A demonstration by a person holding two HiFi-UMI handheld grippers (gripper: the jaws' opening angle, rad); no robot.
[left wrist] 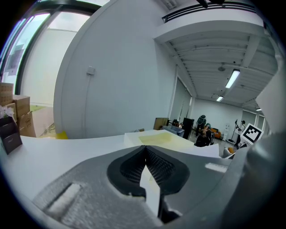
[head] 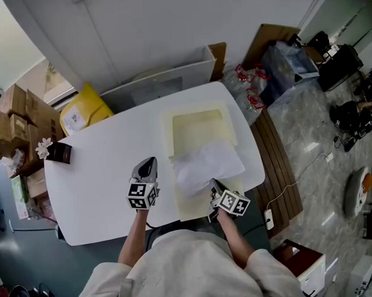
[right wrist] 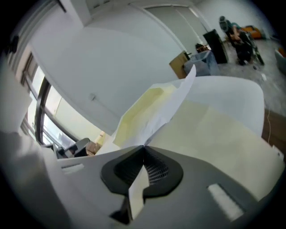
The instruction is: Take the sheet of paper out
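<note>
Jaws of the right gripper [head: 214, 185] are pressed together on the near corner of the sheet of paper [head: 207, 166]. From this pinch the sheet runs away from the person, its long side lying along the open cream folder [head: 199, 128] and its far edge over the folder's middle. I judge the pull must come toward the person. The left gripper [head: 149, 162], closed and empty, hovers left of the folder.
</note>
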